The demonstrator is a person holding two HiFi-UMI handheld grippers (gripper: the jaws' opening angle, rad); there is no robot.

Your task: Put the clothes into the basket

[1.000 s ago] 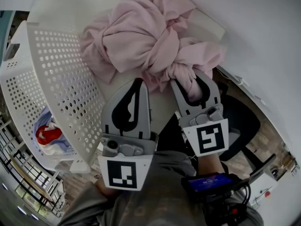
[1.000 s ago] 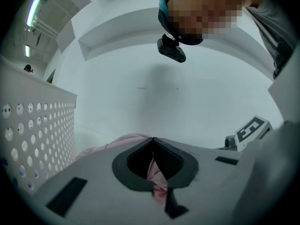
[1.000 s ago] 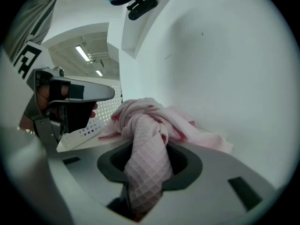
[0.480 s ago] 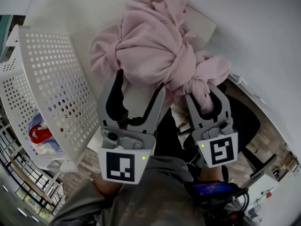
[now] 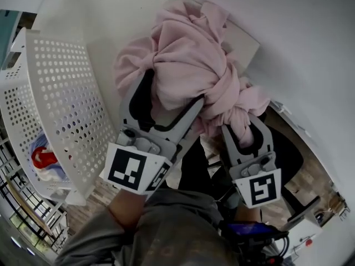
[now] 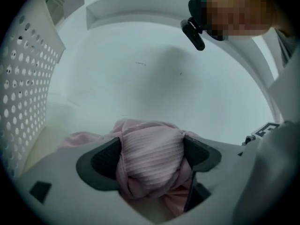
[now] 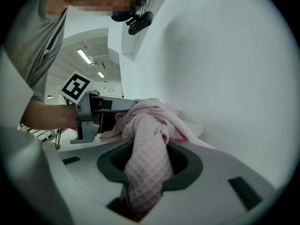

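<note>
Since 1 second ago the left gripper (image 5: pixel 175 90) has come down from beside the pile onto it. Its jaws, closed then, have just been opening, and the pink garment (image 5: pixel 188 54) looks bunched into a tighter knot.

From the head view, that gripper stands spread wide around the lower left lobe of the garment, which lies heaped on the white table (image 5: pixel 94 10). At the pile's lower right sits the right gripper (image 5: pixel 244 127), with a twisted tail of pink cloth running down between its jaws. A white perforated basket (image 5: pixel 61 93) stands just beside the pile on the left, with a red and blue bundle (image 5: pixel 41 157) at its bottom (the pink garment is wholly outside it).

From the left gripper view, the left gripper (image 6: pixel 151 156) is about as wide open as it goes. A ribbed bulge of the garment (image 6: pixel 150 139) fills the gap between the 2 dark pads, touching both without looking squeezed. The basket's wall (image 6: pixel 23 88) rises at the left edge.

From the right gripper view, the right gripper (image 7: pixel 147 165) is partly closed and clamped on a waffle-textured strand of the garment (image 7: pixel 150 125), which hangs down through the jaws. Beyond it the left gripper's marker cube (image 7: pixel 76 88) shows, with a hand (image 7: pixel 44 118) behind it.
</note>
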